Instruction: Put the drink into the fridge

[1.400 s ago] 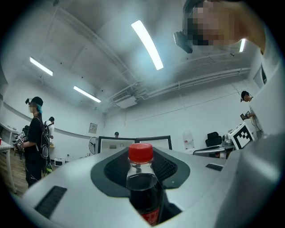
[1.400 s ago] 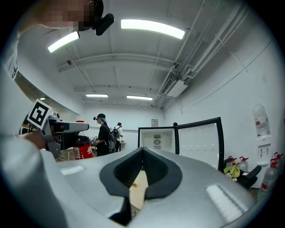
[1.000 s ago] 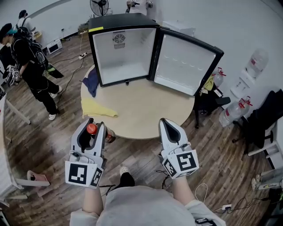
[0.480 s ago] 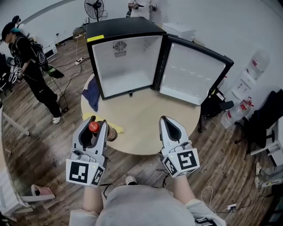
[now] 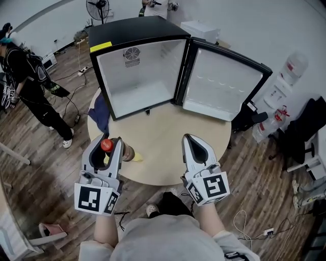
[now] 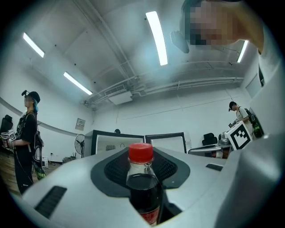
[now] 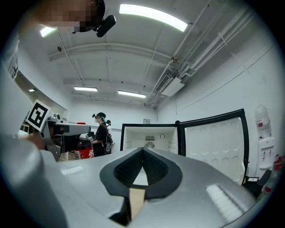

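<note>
Both grippers now sit nearer the open fridge (image 5: 137, 61) than a second ago. Left gripper (image 5: 112, 140) is clamped on the drink (image 5: 106, 146), in front of the fridge, at the counter (image 5: 158, 137) edge. Right gripper (image 5: 190, 137) has its jaws together and empty. Head view shows only the red cap; both gripper views show a red label, lettering illegible.

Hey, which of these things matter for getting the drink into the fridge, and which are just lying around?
For the job: cola bottle; left gripper holding it; open fridge.

Lying about: blue cloth; yellow cloth; standing fan; water jug.
</note>
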`<move>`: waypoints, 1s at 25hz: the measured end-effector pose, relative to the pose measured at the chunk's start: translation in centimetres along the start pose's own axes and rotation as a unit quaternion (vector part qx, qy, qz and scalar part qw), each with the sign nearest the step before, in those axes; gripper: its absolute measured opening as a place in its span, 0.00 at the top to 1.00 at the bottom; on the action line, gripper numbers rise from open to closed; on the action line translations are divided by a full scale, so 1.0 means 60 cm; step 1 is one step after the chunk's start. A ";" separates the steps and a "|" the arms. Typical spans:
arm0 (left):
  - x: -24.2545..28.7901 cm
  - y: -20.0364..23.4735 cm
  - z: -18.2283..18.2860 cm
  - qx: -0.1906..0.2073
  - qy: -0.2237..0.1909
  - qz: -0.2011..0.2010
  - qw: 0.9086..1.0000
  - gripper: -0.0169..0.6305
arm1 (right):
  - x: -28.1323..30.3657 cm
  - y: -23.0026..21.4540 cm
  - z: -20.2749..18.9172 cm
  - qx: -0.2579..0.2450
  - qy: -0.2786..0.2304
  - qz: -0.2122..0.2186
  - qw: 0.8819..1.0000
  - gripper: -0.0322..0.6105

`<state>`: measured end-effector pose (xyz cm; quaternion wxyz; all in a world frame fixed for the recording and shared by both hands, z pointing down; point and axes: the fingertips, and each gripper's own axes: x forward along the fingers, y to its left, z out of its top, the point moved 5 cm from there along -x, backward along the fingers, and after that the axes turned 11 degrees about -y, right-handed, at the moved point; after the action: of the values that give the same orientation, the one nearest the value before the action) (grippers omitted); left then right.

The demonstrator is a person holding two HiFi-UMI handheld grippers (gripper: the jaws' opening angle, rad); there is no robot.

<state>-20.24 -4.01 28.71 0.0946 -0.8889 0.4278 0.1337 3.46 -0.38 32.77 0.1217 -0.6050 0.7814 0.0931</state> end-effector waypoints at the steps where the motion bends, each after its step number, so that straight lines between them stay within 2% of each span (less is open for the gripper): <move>1: 0.008 0.003 -0.004 -0.002 0.001 0.000 1.000 0.75 | 0.006 -0.005 -0.003 0.001 0.001 -0.001 1.000 0.93; 14: 0.141 0.030 -0.047 -0.002 0.010 0.011 1.000 0.75 | 0.134 -0.101 -0.027 -0.001 -0.002 0.020 1.000 0.93; 25: 0.249 0.046 -0.086 0.010 0.020 0.040 0.999 0.75 | 0.259 -0.169 -0.043 -0.009 -0.008 0.083 0.996 0.93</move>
<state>-12.66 -18.16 28.66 0.0897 -0.8727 0.4658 0.1157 9.40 -18.02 30.56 0.1147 -0.5381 0.8272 0.1145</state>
